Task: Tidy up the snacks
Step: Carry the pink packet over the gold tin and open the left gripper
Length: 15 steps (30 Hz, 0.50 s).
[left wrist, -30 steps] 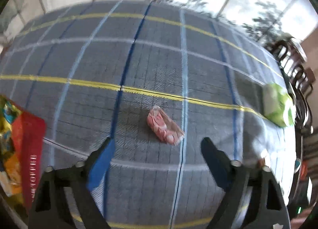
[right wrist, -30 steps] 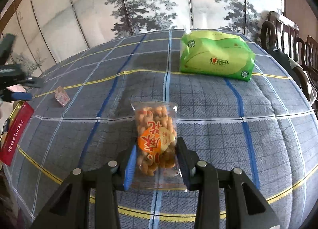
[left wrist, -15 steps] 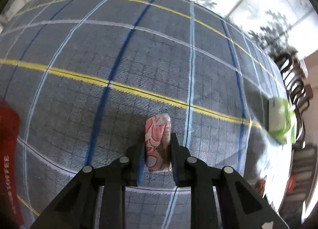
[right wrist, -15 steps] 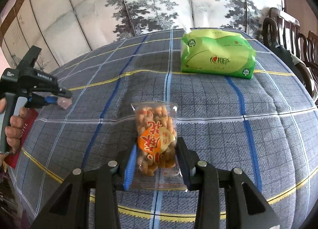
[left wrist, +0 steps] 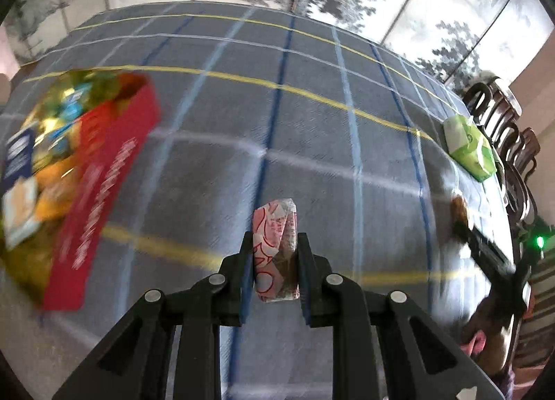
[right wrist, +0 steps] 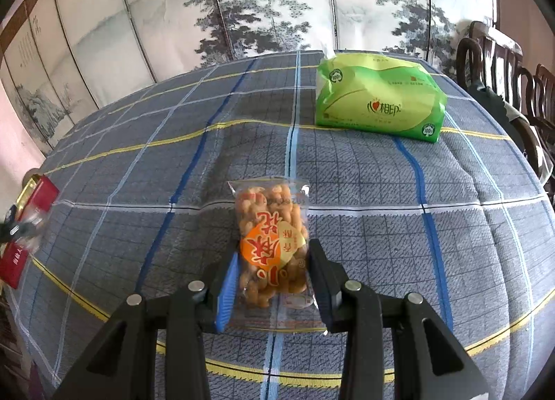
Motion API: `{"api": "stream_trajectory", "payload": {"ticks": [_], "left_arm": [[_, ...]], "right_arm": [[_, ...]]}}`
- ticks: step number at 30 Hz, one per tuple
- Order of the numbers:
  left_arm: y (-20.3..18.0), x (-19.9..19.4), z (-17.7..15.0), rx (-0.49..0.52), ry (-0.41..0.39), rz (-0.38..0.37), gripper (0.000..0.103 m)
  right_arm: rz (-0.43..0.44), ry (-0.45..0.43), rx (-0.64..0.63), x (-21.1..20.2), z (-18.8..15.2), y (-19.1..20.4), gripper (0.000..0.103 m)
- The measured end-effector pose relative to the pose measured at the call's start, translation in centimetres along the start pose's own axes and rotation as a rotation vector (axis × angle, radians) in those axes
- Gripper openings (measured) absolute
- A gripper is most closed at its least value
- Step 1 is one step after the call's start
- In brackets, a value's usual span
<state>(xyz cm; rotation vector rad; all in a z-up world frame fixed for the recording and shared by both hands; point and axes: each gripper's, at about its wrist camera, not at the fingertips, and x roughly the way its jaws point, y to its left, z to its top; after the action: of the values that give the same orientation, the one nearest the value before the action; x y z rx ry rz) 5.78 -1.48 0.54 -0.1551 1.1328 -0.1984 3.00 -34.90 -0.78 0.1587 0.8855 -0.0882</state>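
Pinched between the left gripper [left wrist: 274,257] jaws, a candy [left wrist: 275,250] is held above the cloth, near the red box [left wrist: 93,192]; right gripper [right wrist: 274,278] is clamped on a peanut bag [right wrist: 272,244]. Neither is boxed yet; approx. half remains.

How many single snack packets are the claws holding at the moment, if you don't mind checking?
2. A pink-wrapped candy sits pinched in the left claw; a clear bag of fried snacks sits between the right claw fingers. More may lie in the blurred red box.
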Motion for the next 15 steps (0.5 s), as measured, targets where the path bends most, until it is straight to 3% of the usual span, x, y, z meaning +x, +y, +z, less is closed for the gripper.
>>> {"api": "stream_trajectory", "payload": {"ticks": [7,15], "left_arm": [[2.1,-4.9,-4.1,0.039,-0.078,0.076,0.019],[3.4,-8.8,-5.5,0.063,-0.164,0.133,0.019]], "right_arm": [[0.023,-0.003,0.033,-0.6,-0.3,2.4,0.038],[0.062,-0.008,-0.014,0.6,0.1,8.6,0.038]]}}
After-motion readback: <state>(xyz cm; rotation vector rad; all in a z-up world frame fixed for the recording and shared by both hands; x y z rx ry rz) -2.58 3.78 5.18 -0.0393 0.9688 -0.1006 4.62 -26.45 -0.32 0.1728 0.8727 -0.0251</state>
